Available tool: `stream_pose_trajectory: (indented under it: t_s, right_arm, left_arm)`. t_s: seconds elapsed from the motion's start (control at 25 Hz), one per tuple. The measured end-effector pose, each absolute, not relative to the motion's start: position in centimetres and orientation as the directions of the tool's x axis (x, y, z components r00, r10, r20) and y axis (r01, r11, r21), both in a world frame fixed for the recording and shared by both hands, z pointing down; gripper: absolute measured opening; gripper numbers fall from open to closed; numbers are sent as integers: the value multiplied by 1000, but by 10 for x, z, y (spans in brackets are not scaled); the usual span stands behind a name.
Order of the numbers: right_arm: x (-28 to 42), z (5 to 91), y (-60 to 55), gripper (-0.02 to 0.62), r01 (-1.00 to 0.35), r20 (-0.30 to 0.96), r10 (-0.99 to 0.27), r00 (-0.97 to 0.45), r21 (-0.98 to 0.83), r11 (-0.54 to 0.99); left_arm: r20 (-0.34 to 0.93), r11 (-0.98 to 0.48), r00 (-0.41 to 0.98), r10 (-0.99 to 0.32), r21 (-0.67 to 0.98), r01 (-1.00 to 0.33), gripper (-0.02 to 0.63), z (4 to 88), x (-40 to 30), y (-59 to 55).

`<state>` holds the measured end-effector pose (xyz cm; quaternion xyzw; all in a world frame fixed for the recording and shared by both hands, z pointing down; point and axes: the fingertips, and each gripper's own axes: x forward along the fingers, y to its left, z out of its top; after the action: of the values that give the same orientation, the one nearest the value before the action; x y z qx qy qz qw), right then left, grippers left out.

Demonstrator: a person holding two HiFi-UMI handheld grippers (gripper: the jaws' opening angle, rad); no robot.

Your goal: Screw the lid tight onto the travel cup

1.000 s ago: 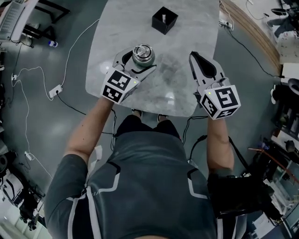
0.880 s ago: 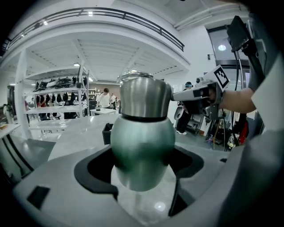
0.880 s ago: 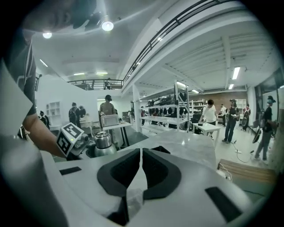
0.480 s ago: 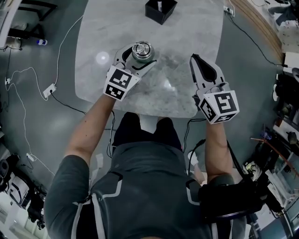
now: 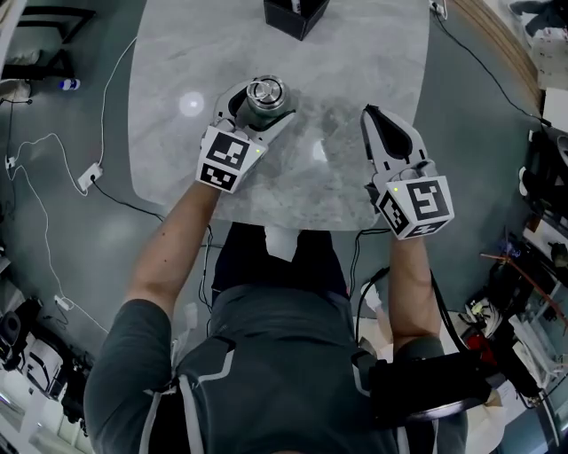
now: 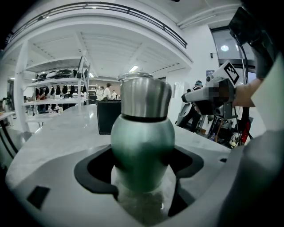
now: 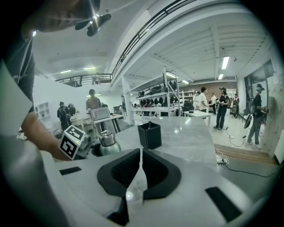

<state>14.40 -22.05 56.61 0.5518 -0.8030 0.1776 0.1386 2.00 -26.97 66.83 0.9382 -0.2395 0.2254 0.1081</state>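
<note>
The travel cup stands upright on the marble table, left of centre. It has a green rounded body and a silver lid sitting on top. My left gripper is shut on the cup's body, with a jaw on each side of it. My right gripper hovers over the table's right part, well apart from the cup, its jaws shut with nothing between them. In the right gripper view the cup and the left gripper's marker cube show at the left.
A black open box stands at the table's far edge, beyond the cup, and also appears as the black box in the right gripper view. Cables run over the floor to the left. People and shelves are in the background.
The head view has shifted, so the table and box sit higher in the picture. Both grippers and the cup keep about the same places on the table.
</note>
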Motion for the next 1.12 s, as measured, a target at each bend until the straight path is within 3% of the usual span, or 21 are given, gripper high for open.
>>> stream_pose_trajectory:
  t_s: [1.12]
  right_arm:
    - [137,568,-202,40,-928,424,-825,-373,-153,340]
  left_arm:
    - [505,-864,770,-390,90,-496,380,687,5,-258]
